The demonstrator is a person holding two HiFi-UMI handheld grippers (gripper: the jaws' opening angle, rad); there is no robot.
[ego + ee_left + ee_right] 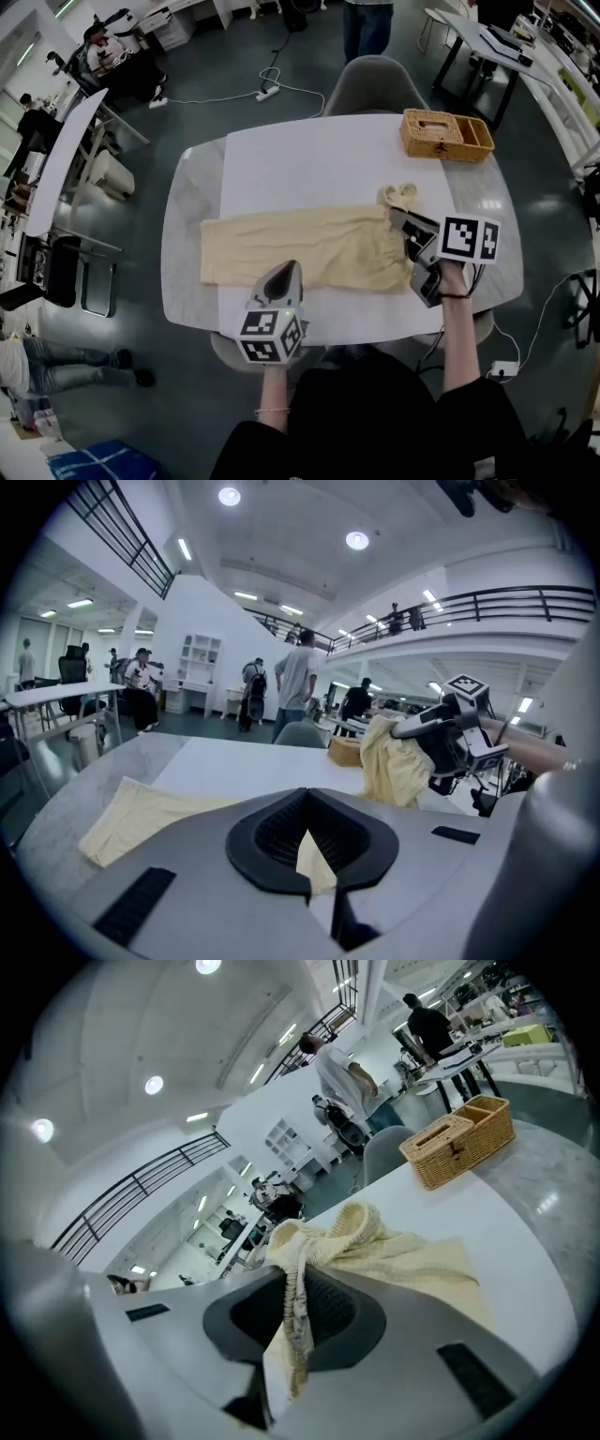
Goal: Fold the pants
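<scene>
Pale yellow pants [309, 248] lie across the white mat, legs stretched to the left. My left gripper [284, 269] sits at their near edge, about mid-length. In the left gripper view its jaws [309, 857] are shut with a sliver of the cream cloth [314, 862] nipped between them. My right gripper [398, 220] is shut on the waist end and holds it bunched a little above the table. The ribbed waistband [328, 1237] drapes over that gripper [286, 1326] and runs down between its jaws. From the left gripper view, the lifted waist [394, 766] hangs under the right gripper [417, 728].
A wicker basket [446, 134] stands at the table's far right corner and also shows as the basket [459, 1138] in the right gripper view. The white mat [319, 155] covers a grey table [187, 197]. A grey chair [373, 82] stands at the far side. People are in the room behind.
</scene>
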